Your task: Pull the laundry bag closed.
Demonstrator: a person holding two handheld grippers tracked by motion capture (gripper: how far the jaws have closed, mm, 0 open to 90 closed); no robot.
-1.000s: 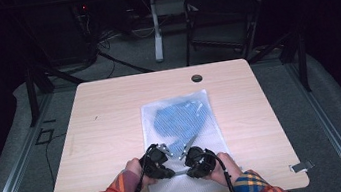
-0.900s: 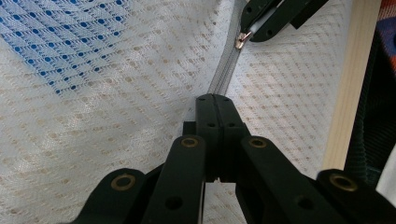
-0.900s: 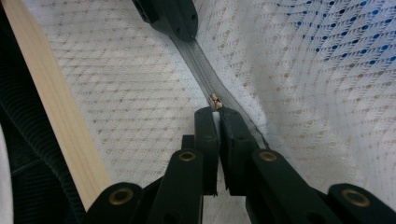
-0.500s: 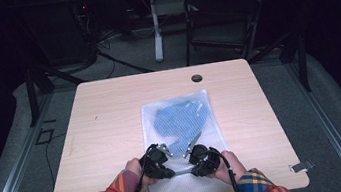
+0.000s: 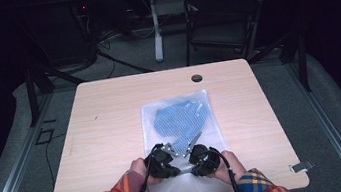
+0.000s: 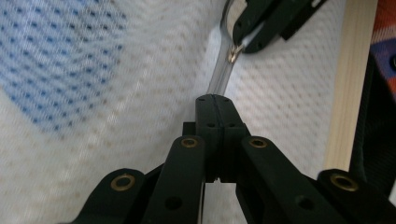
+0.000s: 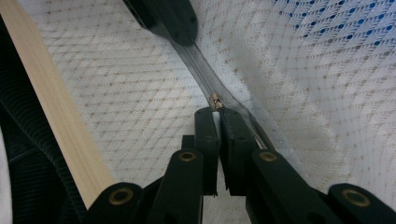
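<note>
Both tongs closed: left tongs (image 6: pixel 215 100) pinching zipper tape (image 6: pixel 219 79), right tongs (image 7: pixel 215 112) gripping zipper pull (image 7: pixel 215 101) of white mesh bag (image 5: pixel 184 139) on tabletop (image 5: pixel 106 120). Blue cloth (image 5: pixel 182 119) inside, just beyond tongs.

A black chair (image 5: pixel 218 18) stands beyond the table (image 5: pixel 110 114).

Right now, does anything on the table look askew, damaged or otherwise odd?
Nothing stands out. The white mesh zipper bag lies flat on the table, blue cloth inside, and both grippers, left and right, pinch along its zipper.
</note>
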